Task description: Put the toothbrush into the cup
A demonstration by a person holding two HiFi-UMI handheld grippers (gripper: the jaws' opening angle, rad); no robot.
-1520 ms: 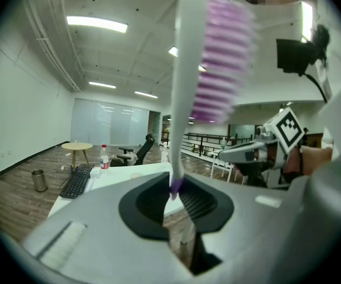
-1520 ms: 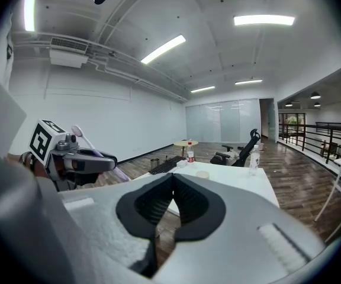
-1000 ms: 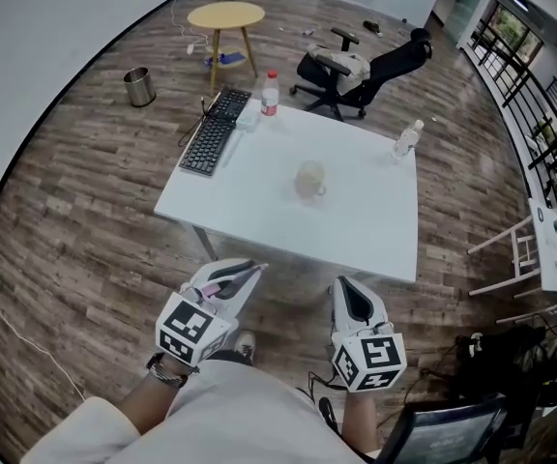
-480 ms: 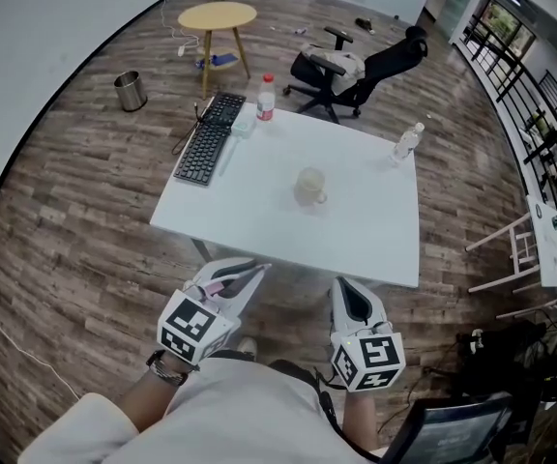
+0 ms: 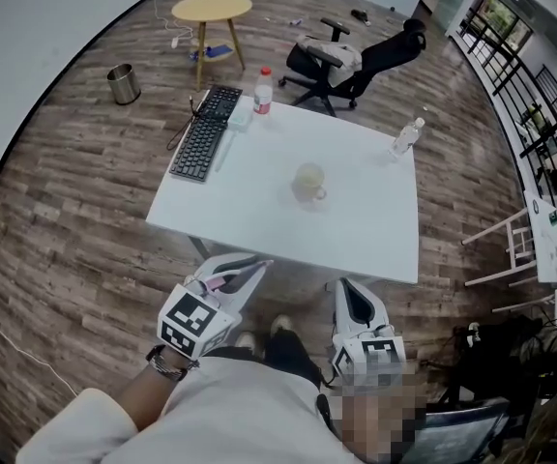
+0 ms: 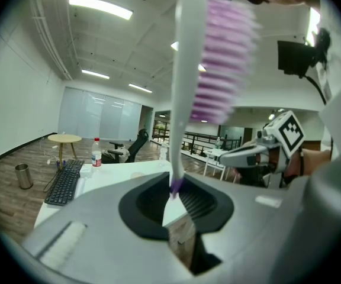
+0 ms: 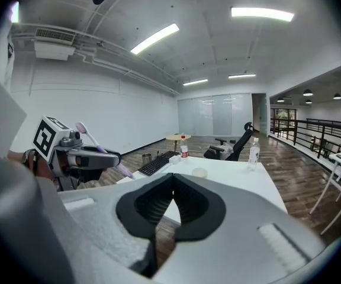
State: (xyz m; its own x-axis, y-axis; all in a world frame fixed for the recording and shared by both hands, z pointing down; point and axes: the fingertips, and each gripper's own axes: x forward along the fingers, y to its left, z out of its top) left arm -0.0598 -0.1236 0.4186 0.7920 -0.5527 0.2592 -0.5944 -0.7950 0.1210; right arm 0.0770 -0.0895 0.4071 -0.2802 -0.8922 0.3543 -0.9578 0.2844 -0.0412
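Observation:
A pale cup stands upright near the middle of the white table; in the right gripper view the cup sits beyond my jaws. My left gripper hangs in front of the table's near edge, shut on a toothbrush with a white neck and purple bristles, which stands up from the jaws. The right gripper view shows that left gripper from the side with the toothbrush slanting through it. My right gripper is beside it, shut with nothing between its pads.
A black keyboard and a red-capped bottle lie at the table's far left, a clear bottle at its far right. Behind it stand an office chair, a round wooden side table and a metal bin.
The view has shifted a little toward the table and a foot now shows below the grippers. Both grippers keep their places in the view and the same hold.

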